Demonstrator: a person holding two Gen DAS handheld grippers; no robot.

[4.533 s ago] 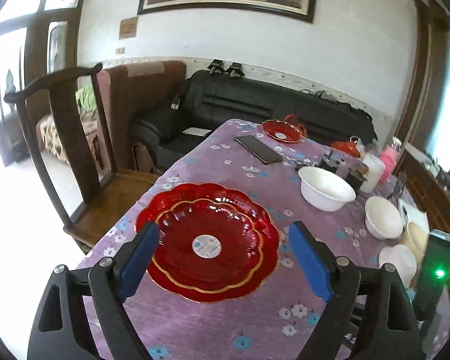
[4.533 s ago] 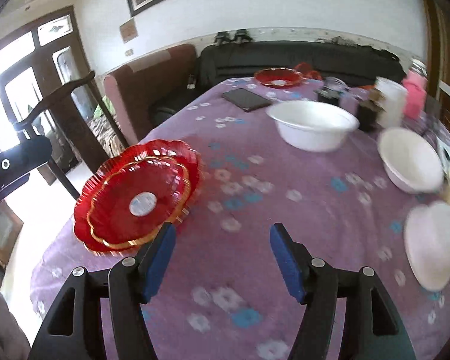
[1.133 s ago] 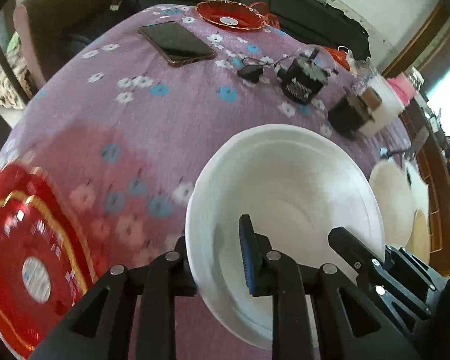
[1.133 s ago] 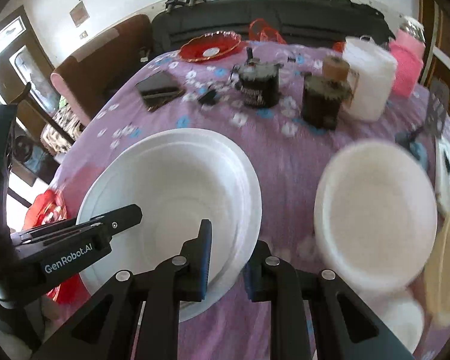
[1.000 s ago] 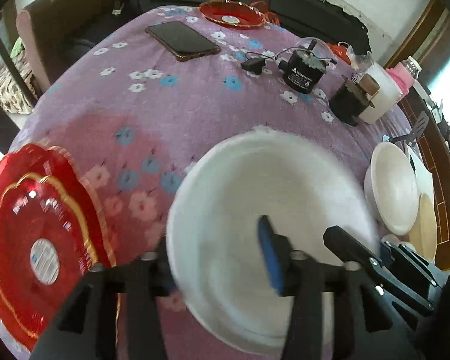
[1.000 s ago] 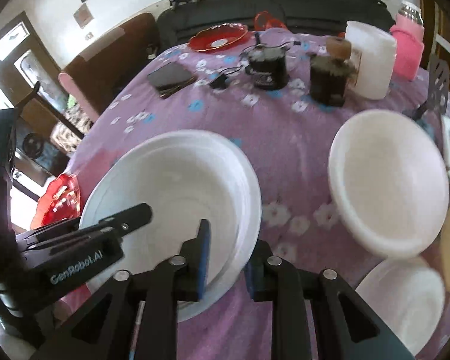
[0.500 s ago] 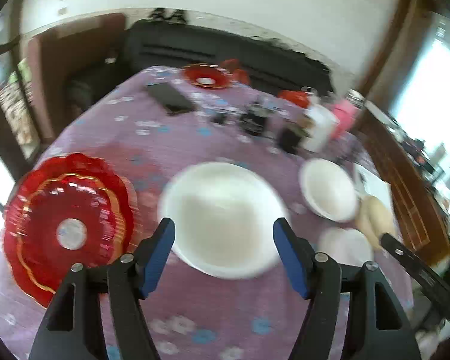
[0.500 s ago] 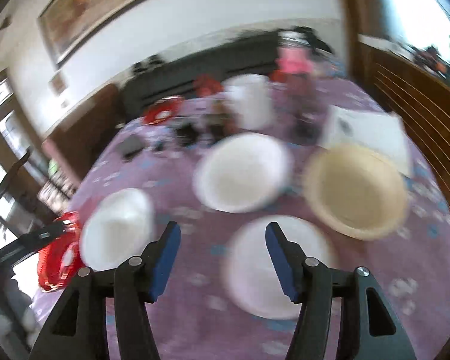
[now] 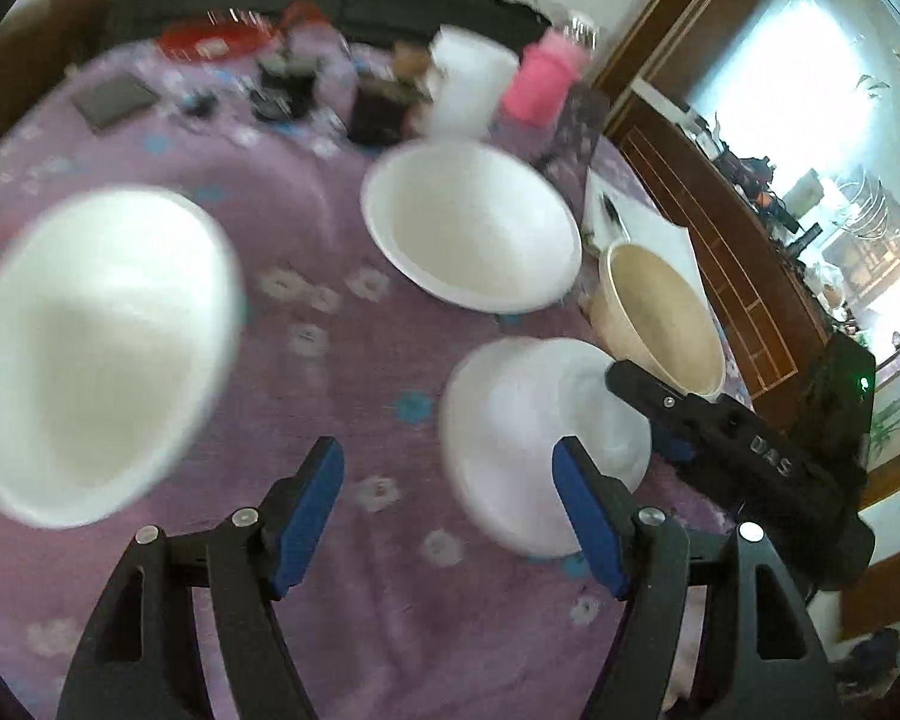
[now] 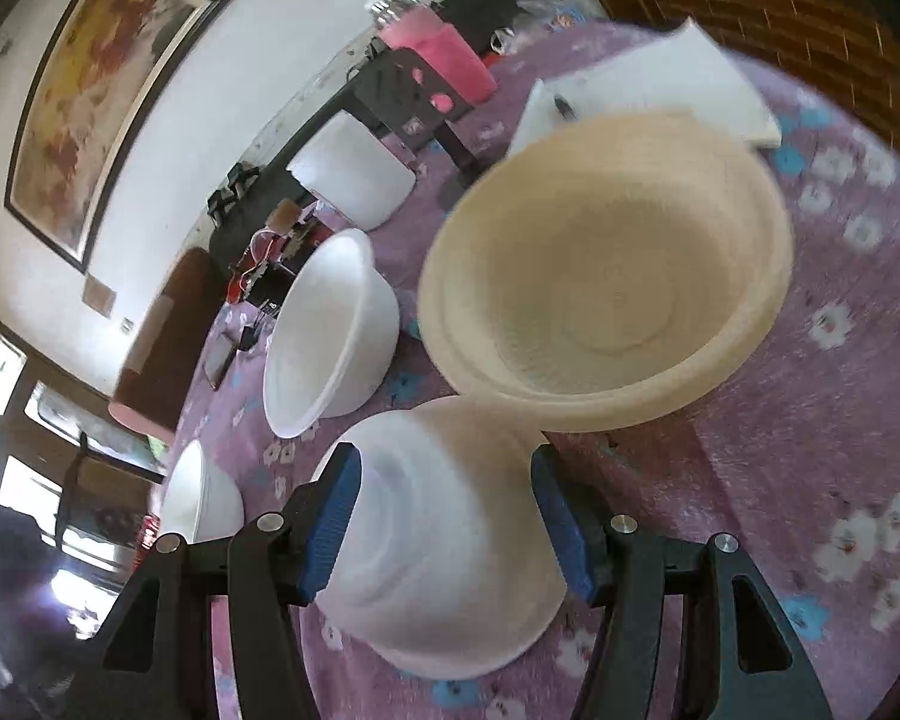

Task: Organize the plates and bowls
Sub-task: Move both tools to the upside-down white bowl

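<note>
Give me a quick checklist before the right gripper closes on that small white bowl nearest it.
1. Right gripper jaws apart: ok, blue pads stand clear on either side.
2. Small white bowl between the pads: ok, it sits between them, though both pads look outside its rim rather than astride one wall.
3. Clearance to the cream bowl: not ok, its rim overlaps the small bowl's far edge in the right wrist view; touching or apart cannot be told.
4. Left gripper out of the way: cannot tell, it is open and empty, but one pad sits over the same small bowl.
5. Medium white bowl clear of the grasp: ok, purple tablecloth shows between them.
</note>
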